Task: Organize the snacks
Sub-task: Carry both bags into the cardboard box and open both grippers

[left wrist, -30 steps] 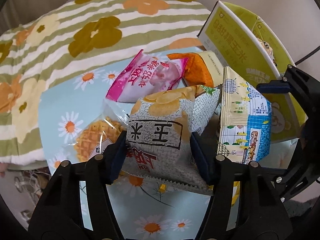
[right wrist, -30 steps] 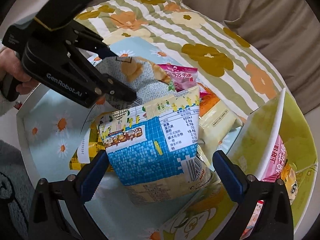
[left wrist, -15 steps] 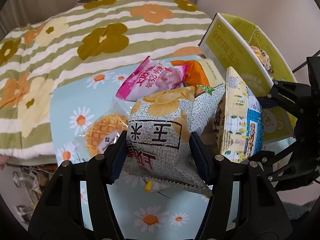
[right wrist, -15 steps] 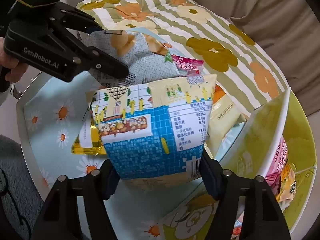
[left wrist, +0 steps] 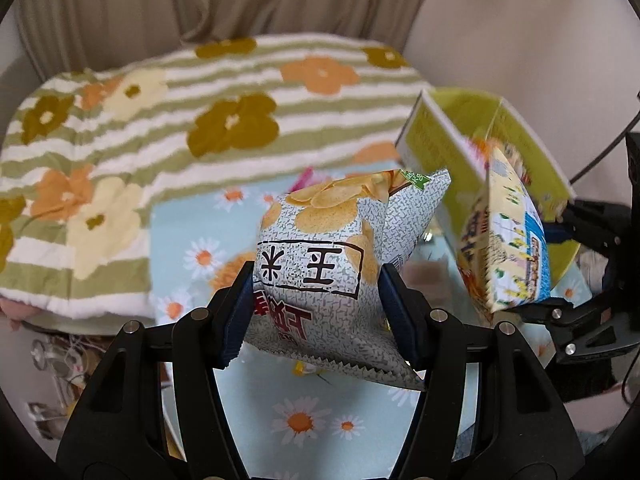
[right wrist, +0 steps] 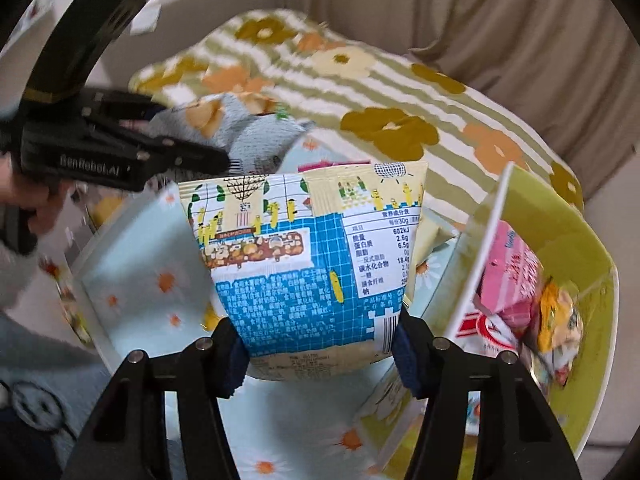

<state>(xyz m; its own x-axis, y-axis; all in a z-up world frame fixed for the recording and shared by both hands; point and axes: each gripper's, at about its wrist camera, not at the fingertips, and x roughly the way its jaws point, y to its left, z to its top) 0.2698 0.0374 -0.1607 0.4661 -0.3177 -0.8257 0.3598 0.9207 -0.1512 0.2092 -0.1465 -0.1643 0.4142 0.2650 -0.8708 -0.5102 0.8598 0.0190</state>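
Observation:
My left gripper [left wrist: 320, 312] is shut on a grey snack bag [left wrist: 332, 256] printed with yellow chips, held above the blue daisy tray [left wrist: 304, 424]. My right gripper [right wrist: 320, 344] is shut on a blue and yellow snack bag [right wrist: 312, 264], also lifted. That bag shows at the right of the left wrist view [left wrist: 504, 240]. The grey bag and the left gripper show at the upper left of the right wrist view [right wrist: 240, 128]. A green box [right wrist: 576, 240] at the right holds a pink packet [right wrist: 512, 276] and other snacks.
A striped floral blanket [left wrist: 224, 120] lies behind the tray. A beige curtain [right wrist: 480, 16] hangs at the back. A waffle packet [left wrist: 228, 272] lies on the tray, half hidden behind the grey bag. The green box's near wall [left wrist: 436, 152] stands beside the raised bags.
Both grippers have risen with their bags, away from the tray. The right gripper closed on the blue and yellow bag during the last second. The snacks left on the tray have dropped out of sight.

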